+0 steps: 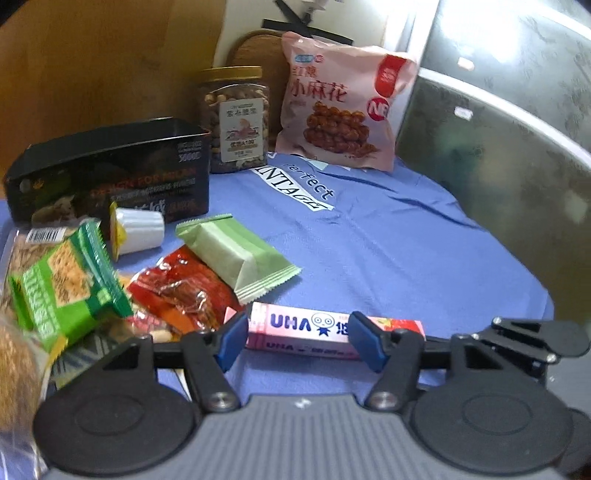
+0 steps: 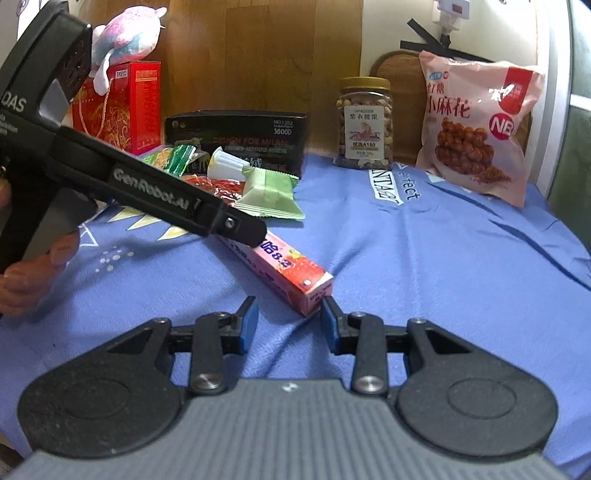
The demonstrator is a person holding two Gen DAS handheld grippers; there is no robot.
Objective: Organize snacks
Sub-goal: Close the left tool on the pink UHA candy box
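Blue cloth [image 1: 406, 240] spread over bench, wooden panel and pale wall behind. Pink UHA candy box [image 1: 303, 326] flat on cloth at near side, lying lengthwise across left wrist view. Left tongs [image 1: 299, 341] apart, lowered at box, left pad by its left end, right pad in front of its middle; not clamped on it. Right tongs [image 2: 289, 325] apart too, empty, strawberry-printed end of box just beyond tips, close to right pad.

Just left of box: red crinkled packet [image 1: 177, 288], pale green wafer packet [image 1: 236, 254] partly over it, bright green snack packet [image 1: 70, 280] further left. White jelly cup [image 1: 142, 229] on its side behind those, just in front of open black box [image 1: 110, 173].

Far side: nut jar [image 1: 236, 122] upright with gold lid, pink twist-snack bag [image 1: 340, 103] propped upright to its right. Far left in right wrist view: red gift box [image 2: 125, 103], plush toy [image 2: 122, 33] on top. Hand [image 2: 29, 273] around left handle, near left.
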